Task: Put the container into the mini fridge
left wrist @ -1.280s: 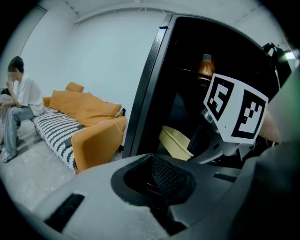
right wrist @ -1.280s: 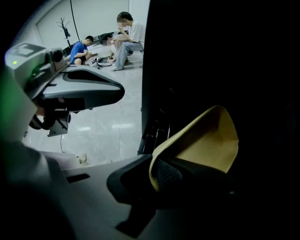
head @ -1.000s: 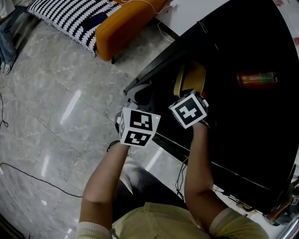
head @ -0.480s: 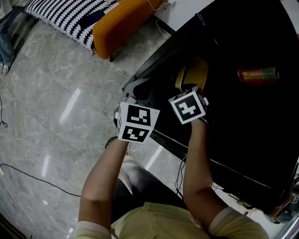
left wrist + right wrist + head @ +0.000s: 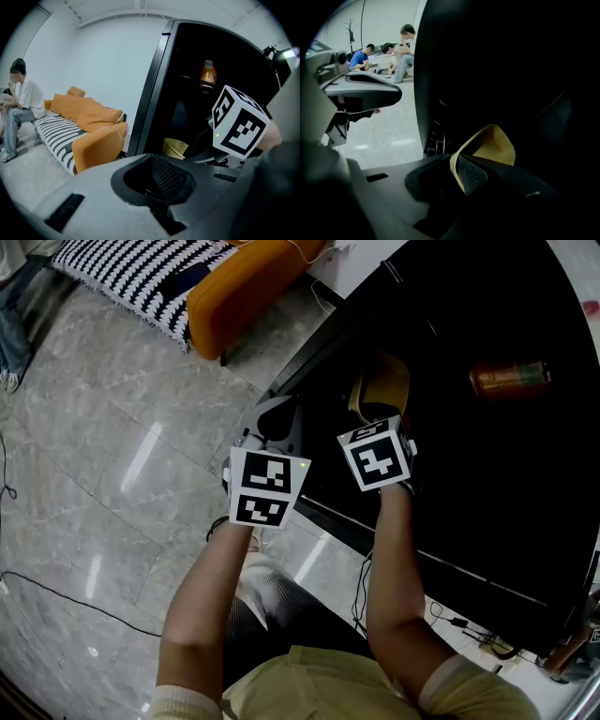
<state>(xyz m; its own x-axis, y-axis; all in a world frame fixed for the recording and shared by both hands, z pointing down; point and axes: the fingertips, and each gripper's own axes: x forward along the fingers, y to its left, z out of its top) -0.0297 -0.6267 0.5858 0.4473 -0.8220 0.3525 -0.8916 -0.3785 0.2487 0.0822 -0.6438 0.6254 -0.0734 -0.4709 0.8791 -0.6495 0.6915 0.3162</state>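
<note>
Clamping one yellow container (image 5: 382, 382) by its rim, upper centre, inside the dark mini fridge (image 5: 469, 484): right gripper (image 5: 461, 176). Hanging left of it, jaws together: left gripper (image 5: 157, 185). Lying upper right inside: one bottle (image 5: 509, 378).

Nothing legible out here: no words, no digits. The white marker cube (image 5: 265, 486) on the left gripper (image 5: 154, 180) carries black square code patterns only. Same story on the right gripper (image 5: 464, 180) and its cube (image 5: 378, 454). The orange bottle (image 5: 207, 74) has a label too small to read.
</note>
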